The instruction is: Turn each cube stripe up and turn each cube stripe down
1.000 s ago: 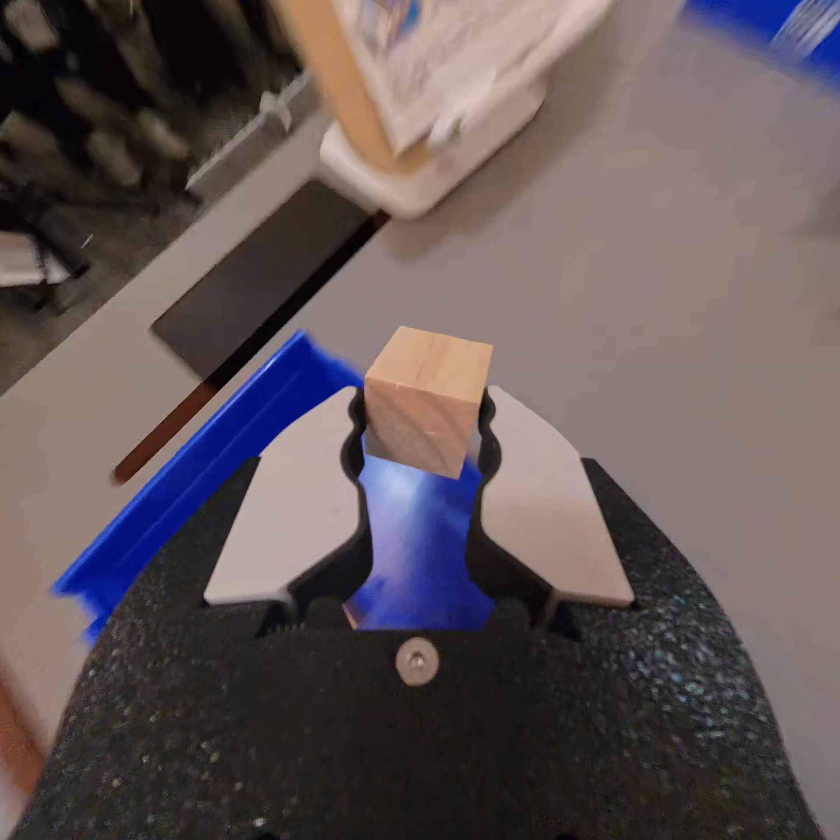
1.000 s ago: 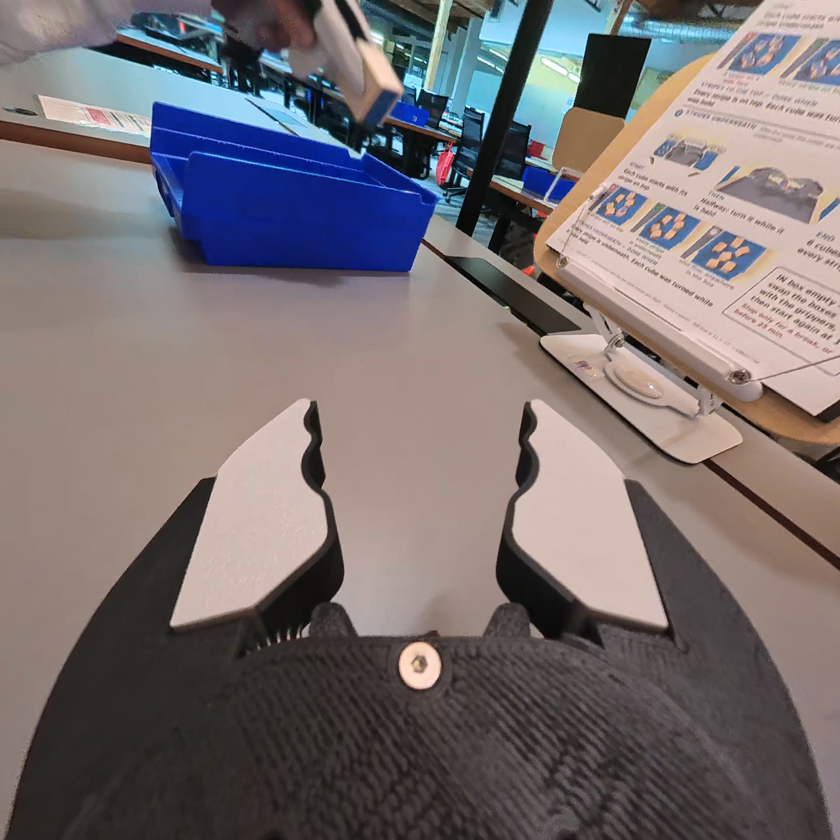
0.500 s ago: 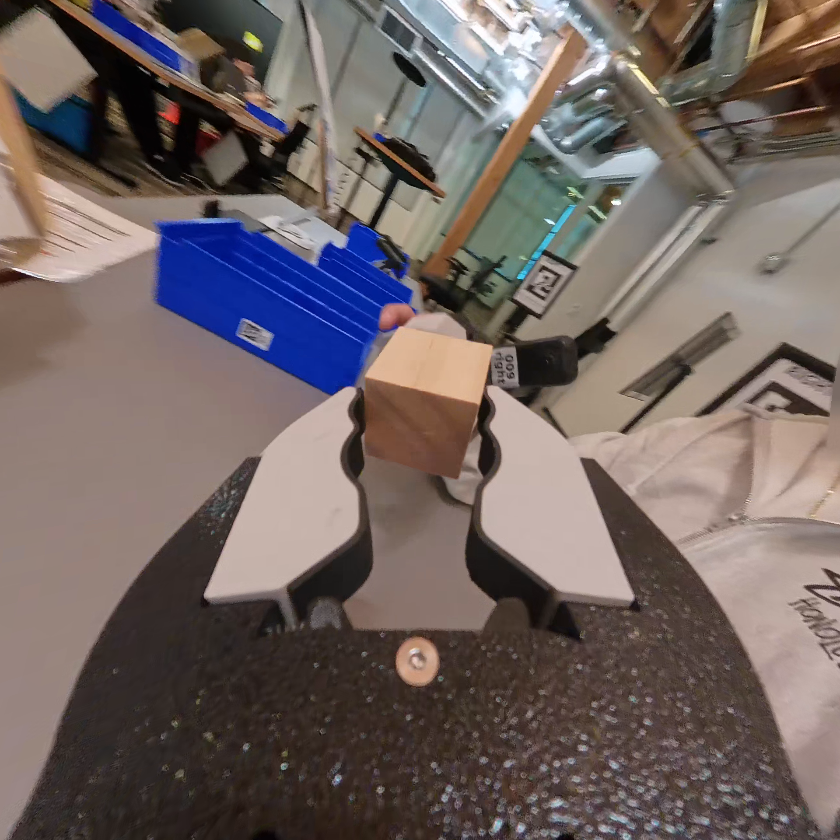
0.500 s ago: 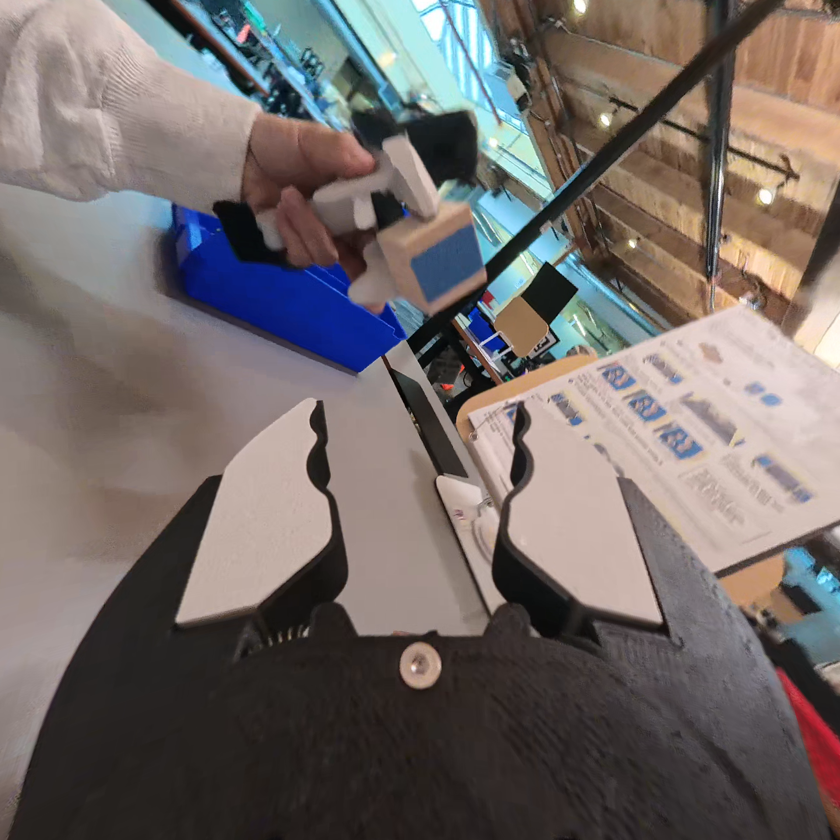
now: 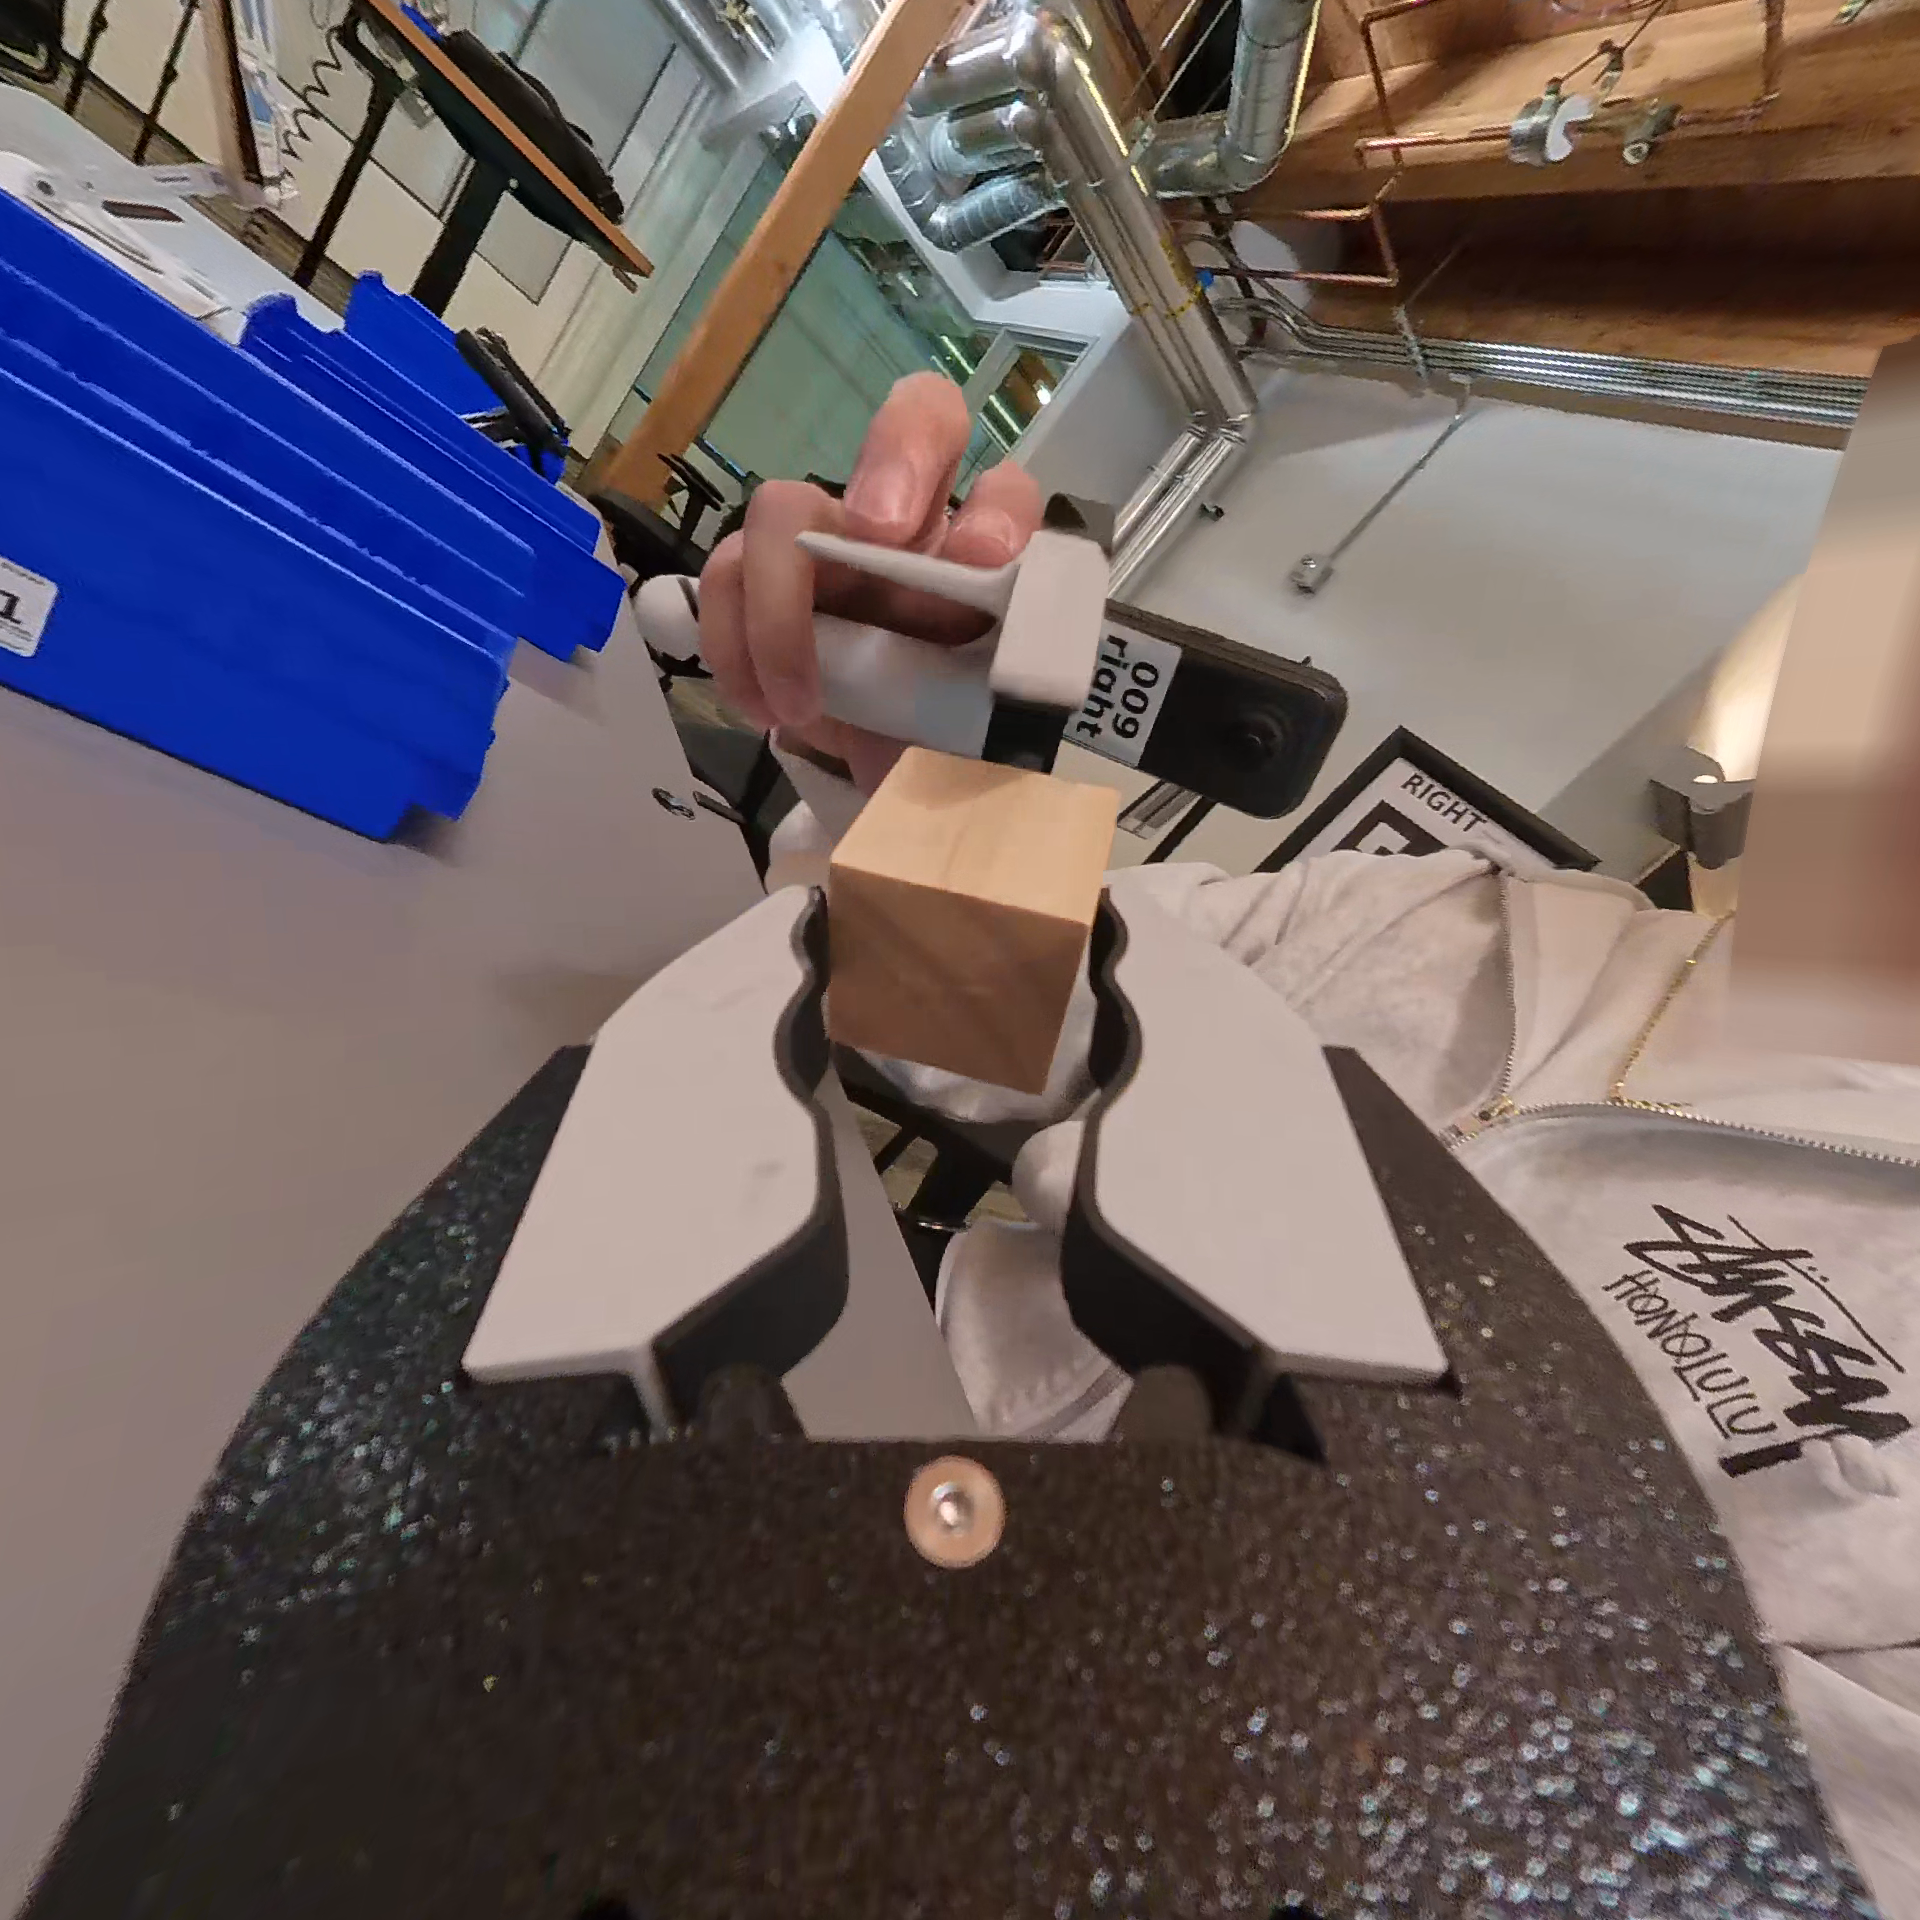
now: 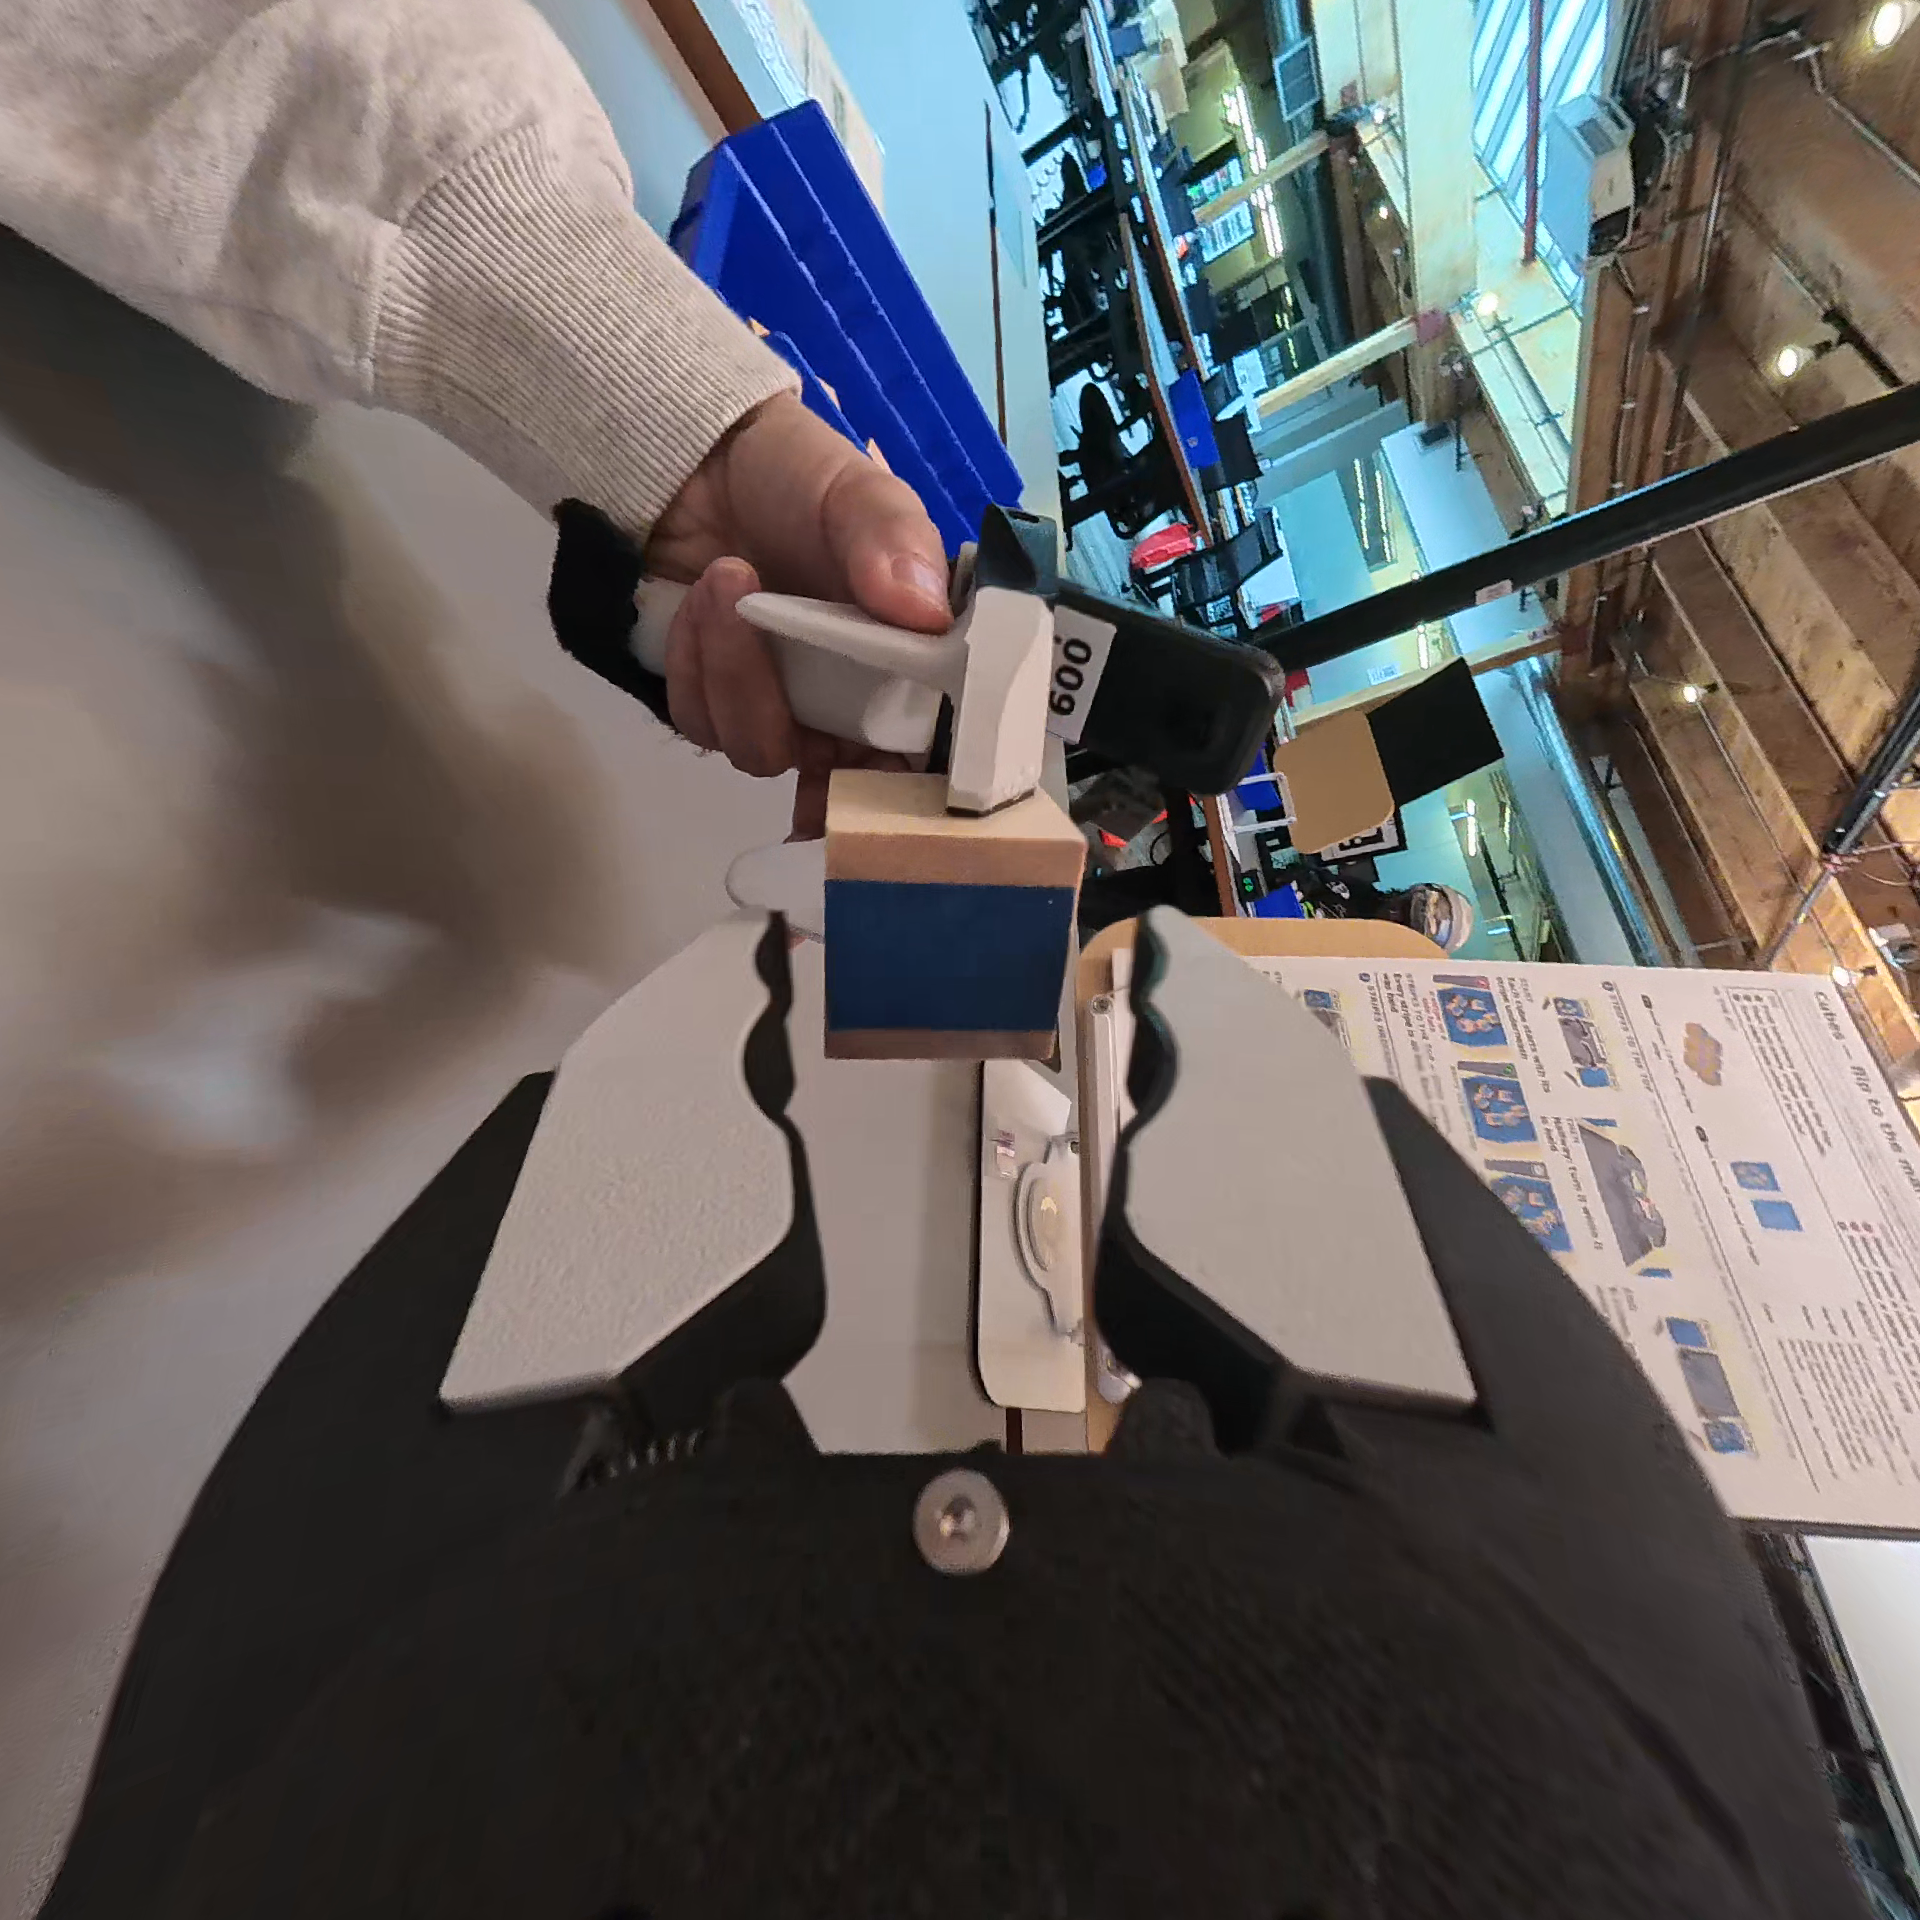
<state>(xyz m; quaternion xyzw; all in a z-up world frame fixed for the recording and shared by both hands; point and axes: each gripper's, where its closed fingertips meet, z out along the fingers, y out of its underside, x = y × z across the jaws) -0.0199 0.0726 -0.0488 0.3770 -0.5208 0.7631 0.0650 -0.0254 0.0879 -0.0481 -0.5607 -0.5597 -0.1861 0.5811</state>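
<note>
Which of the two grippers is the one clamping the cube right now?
The left gripper: its fingers are shut on the wooden cube. The right gripper is open, its fingers apart on either side of the cube's blue-striped face.

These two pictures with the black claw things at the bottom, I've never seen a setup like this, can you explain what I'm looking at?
No robot here: a person holds a hand-operated gripper in each hand, and each carries a camera looking out along its own jaws. The left wrist view shows the left gripper clamped on a wooden cube held in the air. The right wrist view shows the right gripper with its jaws open, closing in on the same cube, whose blue stripe faces this camera. Blue bins sit on the grey table, and an instruction sheet stands on a holder.
</note>
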